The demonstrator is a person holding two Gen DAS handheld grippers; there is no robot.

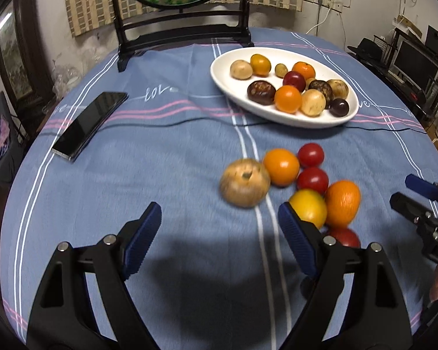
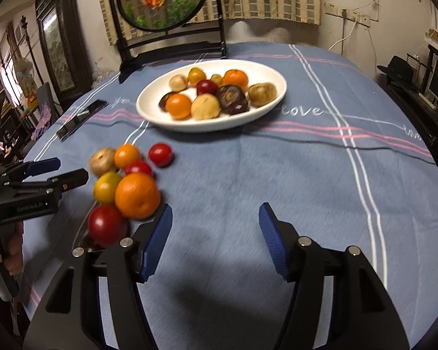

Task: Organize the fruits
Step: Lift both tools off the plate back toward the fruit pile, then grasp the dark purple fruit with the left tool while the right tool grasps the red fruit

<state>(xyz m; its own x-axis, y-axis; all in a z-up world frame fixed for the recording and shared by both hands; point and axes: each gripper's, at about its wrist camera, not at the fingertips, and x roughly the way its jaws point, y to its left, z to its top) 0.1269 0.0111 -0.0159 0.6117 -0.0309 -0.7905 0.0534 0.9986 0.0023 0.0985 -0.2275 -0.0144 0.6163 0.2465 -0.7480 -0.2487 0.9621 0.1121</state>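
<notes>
Blue striped tablecloth (image 1: pixel 166 175) covers the round table, and the white oval plate (image 1: pixel 219 78) on it already holds many fruits, so it is probably your collecting place. In front of the plate, on your side, a loose cluster lies on the cloth: a tan fruit (image 1: pixel 244 182), a big orange (image 2: pixel 137 195), a yellow one (image 2: pixel 106 187), red ones. Your left gripper (image 1: pixel 219 233) is spread and empty just before the cluster. Your right gripper (image 2: pixel 216 236) is also spread, holding nothing, with the orange just beside its left finger.
</notes>
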